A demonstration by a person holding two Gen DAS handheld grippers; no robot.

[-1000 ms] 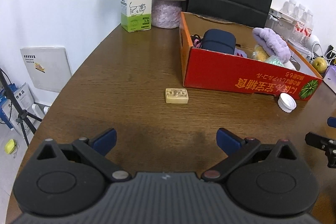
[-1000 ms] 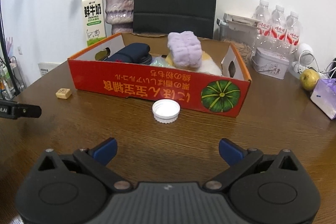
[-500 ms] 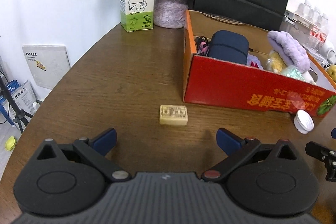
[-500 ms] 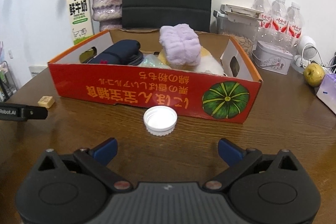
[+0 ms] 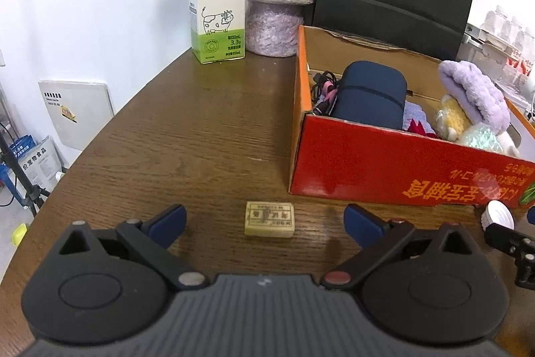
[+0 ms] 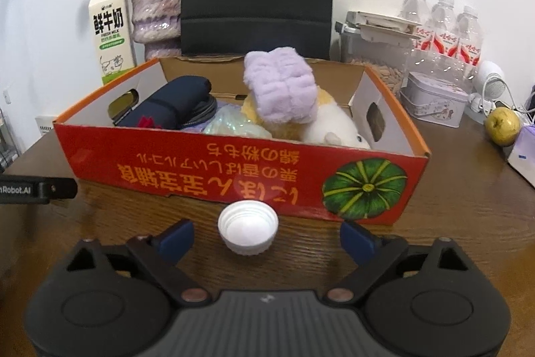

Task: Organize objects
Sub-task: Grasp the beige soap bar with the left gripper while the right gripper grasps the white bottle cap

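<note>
Item pair, both loose on the table at 6 o'clock of the red box (image 6: 140, 156): tan block (image 5: 269, 219) between spread left gripper (image 5: 264, 218) jaws, white cap (image 6: 247, 232) between right gripper (image 6: 266, 236) jaws just narrowing, untouched, evidently lined up for boxing.

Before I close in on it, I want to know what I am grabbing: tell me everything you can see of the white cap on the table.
The white cap is a round screw lid, plastic by its look, with a ribbed outer wall. It lies open side up on the brown wooden table, showing a smooth hollow inside. It sits just in front of the red box, apart from it, with nothing touching it but the table. The right tongs stand open to either side of it, clear of it.
</note>
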